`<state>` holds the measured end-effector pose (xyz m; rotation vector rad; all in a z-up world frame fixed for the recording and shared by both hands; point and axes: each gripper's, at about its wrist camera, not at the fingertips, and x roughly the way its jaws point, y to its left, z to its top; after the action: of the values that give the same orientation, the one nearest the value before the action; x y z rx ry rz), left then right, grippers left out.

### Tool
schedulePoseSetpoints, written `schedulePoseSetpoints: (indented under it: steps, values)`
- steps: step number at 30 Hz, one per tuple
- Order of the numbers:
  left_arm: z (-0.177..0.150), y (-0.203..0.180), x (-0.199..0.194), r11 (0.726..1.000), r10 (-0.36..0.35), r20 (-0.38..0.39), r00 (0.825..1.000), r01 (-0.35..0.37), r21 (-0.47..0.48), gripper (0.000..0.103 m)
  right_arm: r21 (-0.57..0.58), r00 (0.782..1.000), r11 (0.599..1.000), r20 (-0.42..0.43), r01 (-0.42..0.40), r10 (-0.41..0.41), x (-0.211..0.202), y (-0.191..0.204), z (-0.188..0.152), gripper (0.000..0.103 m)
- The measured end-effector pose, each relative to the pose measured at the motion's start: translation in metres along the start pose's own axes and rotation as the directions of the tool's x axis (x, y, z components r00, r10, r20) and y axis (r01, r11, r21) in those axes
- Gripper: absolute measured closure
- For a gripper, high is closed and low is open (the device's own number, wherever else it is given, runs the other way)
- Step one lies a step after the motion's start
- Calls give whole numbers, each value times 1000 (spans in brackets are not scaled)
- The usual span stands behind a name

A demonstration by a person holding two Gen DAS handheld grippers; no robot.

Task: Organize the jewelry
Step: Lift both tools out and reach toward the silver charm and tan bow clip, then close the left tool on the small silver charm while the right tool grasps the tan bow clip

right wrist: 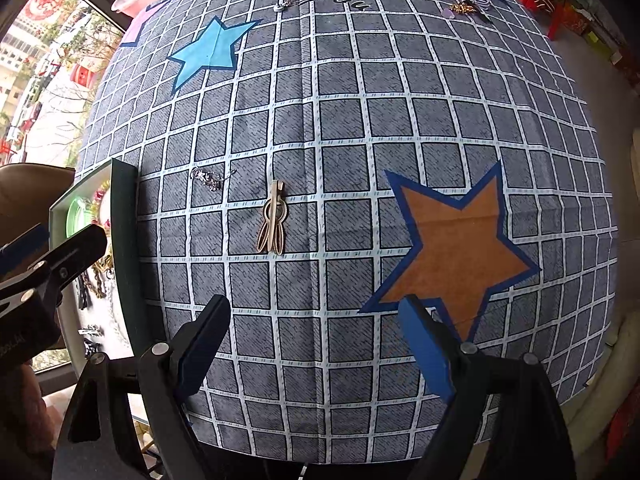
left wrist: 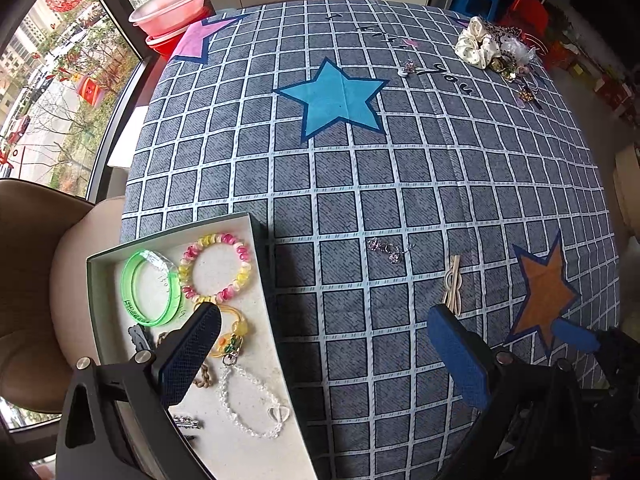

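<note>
A shallow white box [left wrist: 256, 408] at the table's near left holds a green bangle [left wrist: 150, 290], a pink-yellow bead bracelet [left wrist: 216, 266], a clear bead bracelet [left wrist: 248, 404] and small clips. My left gripper [left wrist: 324, 340] is open and empty, its left finger over the box. A beige hair clip [right wrist: 273, 220] and a small silver chain piece [right wrist: 208, 178] lie on the cloth ahead of my right gripper [right wrist: 316, 332], which is open and empty. The box also shows in the right wrist view [right wrist: 124, 240].
A pile of jewelry with a cream scrunchie [left wrist: 478, 46] sits at the far right corner. A small silver item [left wrist: 408, 67] lies near the blue star. A beige chair [left wrist: 36, 280] stands left of the table. Pink basins [left wrist: 170, 8] sit beyond the far left corner.
</note>
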<state>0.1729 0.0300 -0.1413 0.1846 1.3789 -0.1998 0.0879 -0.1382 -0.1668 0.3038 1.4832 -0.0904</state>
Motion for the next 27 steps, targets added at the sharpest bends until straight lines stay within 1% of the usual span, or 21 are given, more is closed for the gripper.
schedulePoseSetpoints:
  steps: [2,8,10,12,13,14,15,16,18,19,20,21,25,26,27]
  values:
    - [6,-7,9,1000,-17,-14,1000,17,-6,0,-9,1000,1000,3,5,-5,2,-2,1,15]
    - [22,-21,35,1000,-4,-40,999,3,-20,0,-19,1000,1000,15,-2,2,11,-11,7,15]
    - [26,-25,42,1000,6,-38,999,-6,-9,0,-25,1000,1000,26,-10,11,13,-12,9,18]
    - [28,-29,48,1000,20,-39,999,-20,3,0,-32,999,999,38,-21,22,15,-11,11,24]
    - [29,-30,52,1000,21,-41,999,-21,9,0,-34,999,999,42,-30,31,17,-11,12,24]
    - [30,-31,56,1000,22,-48,999,-22,15,8,-36,998,998,45,-42,43,19,-11,13,25]
    - [30,-31,60,1000,26,-59,998,-25,19,10,-38,997,998,48,-52,54,21,-9,15,28]
    - [31,-31,64,999,31,-66,997,-30,18,10,-42,997,997,51,-60,62,24,-8,18,29]
    - [30,-29,69,999,31,-67,997,-30,13,10,-46,996,996,57,-73,76,28,-5,19,36]
    - [30,-28,71,999,31,-67,997,-30,12,12,-48,994,996,62,-82,85,31,-3,21,37]
    - [30,-28,73,999,33,-68,997,-33,12,20,-50,994,995,68,-87,90,33,-1,22,40]
    - [31,-27,76,1000,30,-76,997,-29,12,25,-55,993,995,75,-89,93,35,2,22,42]
    - [28,-26,82,1000,29,-75,997,-28,6,25,-76,991,993,95,-87,94,47,19,25,47]
    - [28,-26,84,1000,26,-75,997,-26,7,26,-84,991,993,101,-82,91,49,22,26,50]
    - [28,-26,84,1000,23,-76,997,-23,9,34,-92,991,993,106,-76,85,53,26,26,53]
